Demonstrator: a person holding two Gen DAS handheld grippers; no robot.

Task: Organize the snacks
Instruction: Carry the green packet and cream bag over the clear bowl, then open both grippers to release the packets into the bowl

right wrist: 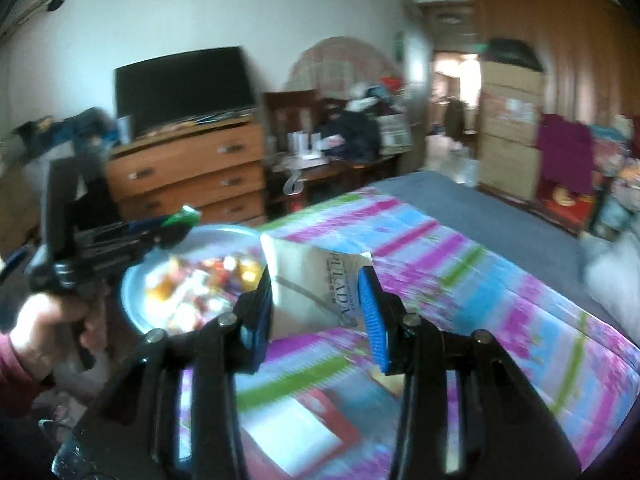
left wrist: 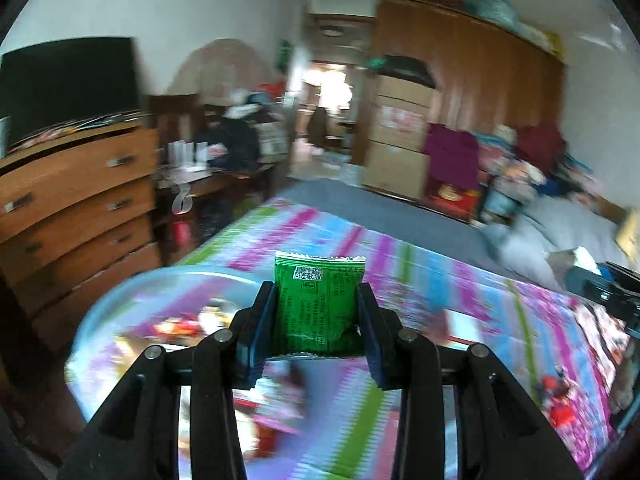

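Observation:
My left gripper (left wrist: 317, 304) is shut on a green snack packet (left wrist: 318, 306) that stands upright between its blue pads, raised above the bed. My right gripper (right wrist: 318, 300) is shut on a white snack packet (right wrist: 310, 292) with dark lettering. In the right wrist view the left gripper (right wrist: 176, 224) appears at the left, held by a hand (right wrist: 48, 328), with the green snack packet (right wrist: 185, 215) sticking out of its tip. A pale blue bowl (right wrist: 132, 300) with several blurred snacks lies on the bed just under that gripper; the bowl's rim (left wrist: 104, 304) also shows in the left wrist view.
A bed with a striped pink, blue and green cover (left wrist: 440, 288) fills the foreground. A wooden dresser (right wrist: 192, 176) with a dark TV (right wrist: 184, 88) stands at the left. A cluttered desk (right wrist: 332, 152), stacked cardboard boxes (left wrist: 396, 140) and a wardrobe (left wrist: 480, 80) stand beyond.

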